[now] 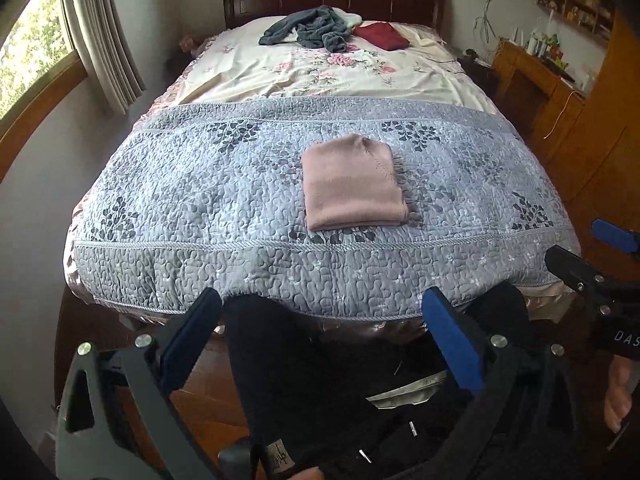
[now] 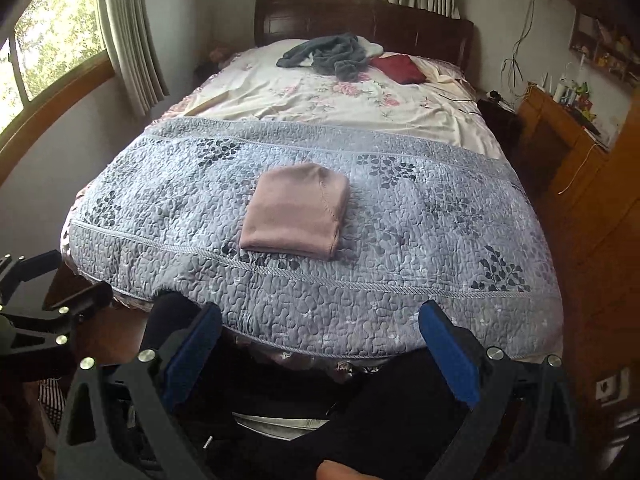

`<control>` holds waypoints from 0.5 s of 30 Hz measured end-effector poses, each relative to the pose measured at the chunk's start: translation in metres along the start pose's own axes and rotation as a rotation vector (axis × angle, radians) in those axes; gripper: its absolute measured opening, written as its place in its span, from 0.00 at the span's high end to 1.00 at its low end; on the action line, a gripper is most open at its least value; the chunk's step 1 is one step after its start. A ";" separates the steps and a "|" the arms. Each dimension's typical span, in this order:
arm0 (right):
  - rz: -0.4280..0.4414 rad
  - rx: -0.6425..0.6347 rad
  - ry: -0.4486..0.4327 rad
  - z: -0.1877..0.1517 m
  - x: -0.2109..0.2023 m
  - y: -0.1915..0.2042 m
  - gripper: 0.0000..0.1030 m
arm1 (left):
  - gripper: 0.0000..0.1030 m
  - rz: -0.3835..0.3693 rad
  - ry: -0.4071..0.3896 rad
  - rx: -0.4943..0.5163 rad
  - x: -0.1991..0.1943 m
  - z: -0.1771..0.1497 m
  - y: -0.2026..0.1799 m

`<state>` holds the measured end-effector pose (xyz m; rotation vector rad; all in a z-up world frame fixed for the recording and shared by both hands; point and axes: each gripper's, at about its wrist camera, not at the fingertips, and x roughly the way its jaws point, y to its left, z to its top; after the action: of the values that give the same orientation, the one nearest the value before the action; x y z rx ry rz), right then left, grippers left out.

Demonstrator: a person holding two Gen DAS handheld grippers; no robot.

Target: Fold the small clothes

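A pink garment point(image 1: 354, 184) point(image 2: 296, 212) lies folded into a neat rectangle on the grey-blue quilt point(image 1: 200, 200) point(image 2: 420, 232) near the foot of the bed. My left gripper point(image 1: 320, 340) hangs open below the bed's foot edge, well short of the garment, with nothing between its blue pads. My right gripper point(image 2: 320, 352) is open too, also held low off the foot of the bed and empty. The right gripper's dark frame point(image 1: 592, 276) shows at the right edge of the left wrist view.
A crumpled grey garment point(image 1: 312, 30) point(image 2: 328, 56) and a folded dark red one point(image 1: 382, 36) point(image 2: 398, 68) lie by the headboard on the floral sheet point(image 1: 320, 76). A wooden desk point(image 1: 536, 84) stands right of the bed; windows with curtains point(image 2: 128, 32) are on the left. The person's dark-clothed legs point(image 1: 280, 360) are below.
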<state>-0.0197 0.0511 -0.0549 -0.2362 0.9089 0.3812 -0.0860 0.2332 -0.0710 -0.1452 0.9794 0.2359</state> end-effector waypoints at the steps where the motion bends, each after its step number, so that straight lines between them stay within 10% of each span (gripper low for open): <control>1: 0.001 0.002 -0.004 0.000 -0.001 0.000 0.04 | 0.03 -0.001 -0.004 -0.004 -0.001 0.000 0.000; 15: 0.000 -0.014 -0.018 0.000 -0.003 0.004 0.04 | 0.03 -0.003 0.006 -0.037 0.001 -0.001 0.007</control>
<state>-0.0231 0.0544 -0.0526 -0.2455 0.8889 0.3892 -0.0876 0.2401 -0.0725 -0.1813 0.9807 0.2508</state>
